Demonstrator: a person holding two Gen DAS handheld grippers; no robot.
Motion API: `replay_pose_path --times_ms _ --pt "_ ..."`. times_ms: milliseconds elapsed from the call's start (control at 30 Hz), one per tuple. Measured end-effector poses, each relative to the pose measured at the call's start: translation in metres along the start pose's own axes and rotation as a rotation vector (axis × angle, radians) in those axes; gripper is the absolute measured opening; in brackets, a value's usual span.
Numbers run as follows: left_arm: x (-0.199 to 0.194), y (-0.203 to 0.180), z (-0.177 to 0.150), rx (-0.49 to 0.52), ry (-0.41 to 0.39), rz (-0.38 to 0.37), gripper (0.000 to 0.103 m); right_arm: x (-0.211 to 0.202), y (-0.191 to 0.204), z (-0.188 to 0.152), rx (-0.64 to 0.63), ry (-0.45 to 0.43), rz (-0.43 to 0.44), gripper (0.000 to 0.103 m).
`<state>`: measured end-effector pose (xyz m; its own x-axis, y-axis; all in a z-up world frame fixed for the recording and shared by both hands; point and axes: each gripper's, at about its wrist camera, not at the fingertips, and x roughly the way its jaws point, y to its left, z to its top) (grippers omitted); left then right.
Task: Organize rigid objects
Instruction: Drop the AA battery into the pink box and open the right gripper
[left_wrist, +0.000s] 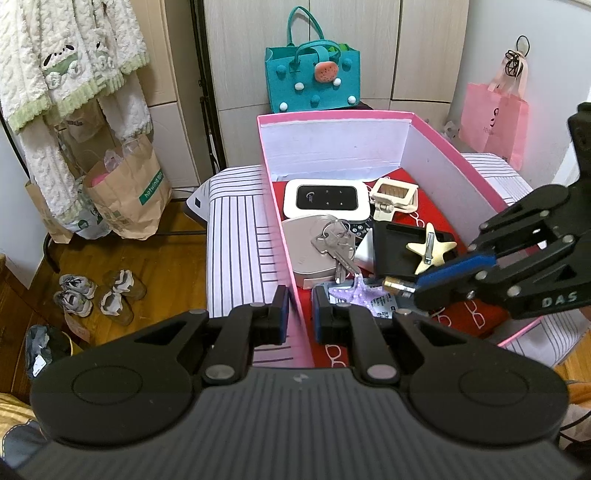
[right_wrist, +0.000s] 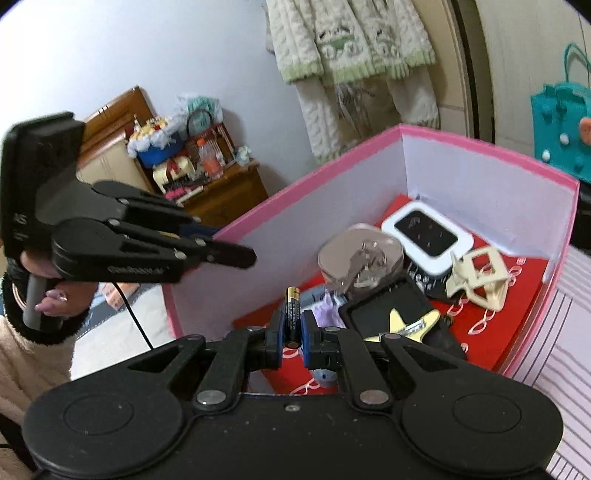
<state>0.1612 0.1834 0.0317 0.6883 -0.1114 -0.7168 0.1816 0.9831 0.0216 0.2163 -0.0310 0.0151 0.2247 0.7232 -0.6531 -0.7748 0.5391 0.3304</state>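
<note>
The left tongs (left_wrist: 300, 314), nearly closed, straddle the pink wall at lower centre. The right tongs (right_wrist: 293, 330) clamp a battery (right_wrist: 291, 317) pointing up-frame. A hand (right_wrist: 55, 291) grips the left handle at the left edge.

Two wrist fisheyes, both angled down into the same pink box (left_wrist: 458, 155) from close range.

The left wrist view sits just outside the box's near left wall, looking along its length toward the far wall and the wardrobe doors behind; the left gripper (left_wrist: 300, 314) straddles that wall, and the right gripper (left_wrist: 417, 286) reaches in from the right edge. The right wrist view looks from the box's near right side diagonally toward its far left corner; the right gripper (right_wrist: 293, 328) fills the foreground and the left gripper (right_wrist: 236, 254) shows at left. Both views share the box interior: the white router (left_wrist: 327, 199), the keys (left_wrist: 334, 243) and the yellow star clip (left_wrist: 430, 249).
</note>
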Motion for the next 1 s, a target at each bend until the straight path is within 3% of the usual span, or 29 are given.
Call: replay_pose_path --times_ms 133,200,333,667,1000 --pt "0.000 0.002 -0.001 -0.007 -0.002 -0.003 0.011 0.004 0.000 0.000 -0.003 0.020 -0.008 0.012" --pt "0.000 0.002 0.000 -0.014 0.000 0.001 0.011 0.003 0.000 -0.001 -0.010 0.007 -0.028 0.017" --pt "0.000 0.001 0.000 -0.020 0.002 0.009 0.011 0.001 0.000 -0.005 -0.017 -0.032 -0.063 0.017" --pt "-0.001 0.002 0.001 -0.054 0.011 0.020 0.011 -0.055 0.004 -0.015 0.022 -0.200 -0.113 0.027" --pt "-0.036 -0.017 -0.001 -0.059 -0.051 0.090 0.011 -0.100 0.020 -0.037 0.005 -0.258 -0.219 0.035"
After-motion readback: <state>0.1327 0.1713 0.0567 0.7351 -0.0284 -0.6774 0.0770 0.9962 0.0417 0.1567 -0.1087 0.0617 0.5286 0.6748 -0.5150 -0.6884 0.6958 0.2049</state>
